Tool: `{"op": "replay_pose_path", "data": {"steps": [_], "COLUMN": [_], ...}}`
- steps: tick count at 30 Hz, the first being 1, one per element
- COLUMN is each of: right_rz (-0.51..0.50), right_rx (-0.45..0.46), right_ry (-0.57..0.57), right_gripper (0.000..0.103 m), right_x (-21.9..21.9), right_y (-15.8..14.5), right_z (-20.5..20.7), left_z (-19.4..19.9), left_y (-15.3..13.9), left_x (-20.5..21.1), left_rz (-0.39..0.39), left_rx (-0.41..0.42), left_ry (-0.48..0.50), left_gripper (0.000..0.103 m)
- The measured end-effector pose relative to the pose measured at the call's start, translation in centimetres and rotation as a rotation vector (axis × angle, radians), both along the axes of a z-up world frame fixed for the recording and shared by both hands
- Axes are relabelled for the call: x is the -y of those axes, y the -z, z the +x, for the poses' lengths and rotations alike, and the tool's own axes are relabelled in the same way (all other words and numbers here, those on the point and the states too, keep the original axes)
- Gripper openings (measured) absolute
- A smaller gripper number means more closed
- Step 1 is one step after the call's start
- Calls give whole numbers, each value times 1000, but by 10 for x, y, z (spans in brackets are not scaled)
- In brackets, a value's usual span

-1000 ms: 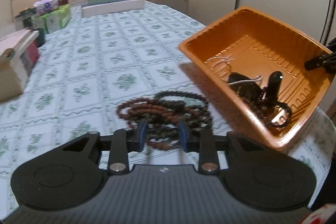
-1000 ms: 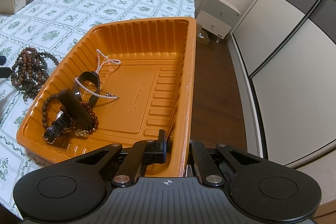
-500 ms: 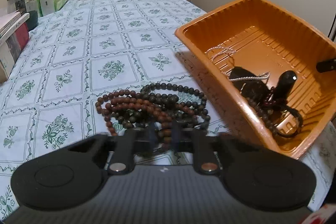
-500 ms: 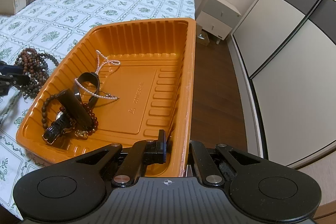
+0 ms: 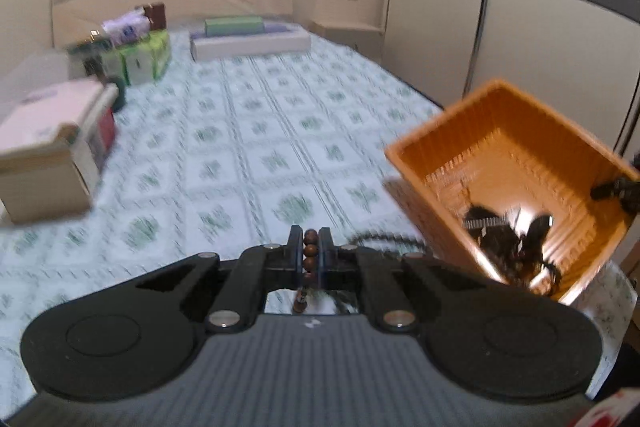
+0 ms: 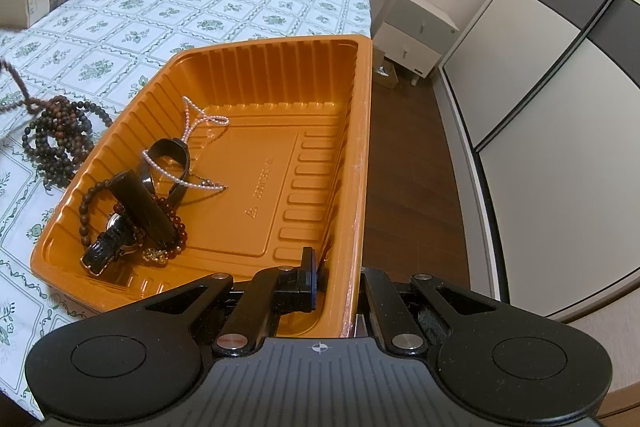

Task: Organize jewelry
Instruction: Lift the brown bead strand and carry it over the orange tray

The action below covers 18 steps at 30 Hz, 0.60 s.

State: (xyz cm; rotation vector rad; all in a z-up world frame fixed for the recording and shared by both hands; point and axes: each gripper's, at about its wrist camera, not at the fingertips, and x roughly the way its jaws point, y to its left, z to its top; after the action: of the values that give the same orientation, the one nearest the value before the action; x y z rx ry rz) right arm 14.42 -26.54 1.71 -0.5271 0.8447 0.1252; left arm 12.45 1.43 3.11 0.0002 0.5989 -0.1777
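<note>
My left gripper (image 5: 310,254) is shut on a strand of brown wooden beads (image 5: 309,255), which hangs down from between its pads. In the right wrist view that strand (image 6: 15,82) climbs off the left edge from the bead pile (image 6: 56,139), which lies on the floral cloth beside the orange tray (image 6: 280,171). The tray (image 5: 516,147) is tilted and holds a pearl chain (image 6: 192,121), a black bangle (image 6: 170,151), a watch (image 6: 108,247) and bead bracelets. My right gripper (image 6: 338,273) is shut on the tray's near rim.
Stacked books and a box (image 5: 52,151) sit at the left of the cloth, with green tissue packs (image 5: 140,57) and a long white box (image 5: 250,41) farther back. Right of the tray the surface ends above a wooden floor (image 6: 404,155), a nightstand (image 6: 416,27) and wardrobe doors.
The left gripper went from open over the bead pile to shut on one strand, then rose and drew the strand up. The right gripper and tray stayed still.
</note>
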Motion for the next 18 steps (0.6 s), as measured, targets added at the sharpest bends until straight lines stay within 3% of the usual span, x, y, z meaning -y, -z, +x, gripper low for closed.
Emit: {"op": "replay_pose_path", "data": {"steps": [7,18], "right_rz": [-2,-5], "right_rx": [1,4], "right_ry": [-4,-6], "right_gripper": [4,4], "right_x": [0,0], "right_y": [-1,-3], "right_z": [0,0], "left_z": [2,5], "left_y": [-46,-77], "left_x": [-15,-10], "left_rz": [0,14], "left_rx": [84,117], "left_ry": [8,80], "left_gripper": [6,6]}}
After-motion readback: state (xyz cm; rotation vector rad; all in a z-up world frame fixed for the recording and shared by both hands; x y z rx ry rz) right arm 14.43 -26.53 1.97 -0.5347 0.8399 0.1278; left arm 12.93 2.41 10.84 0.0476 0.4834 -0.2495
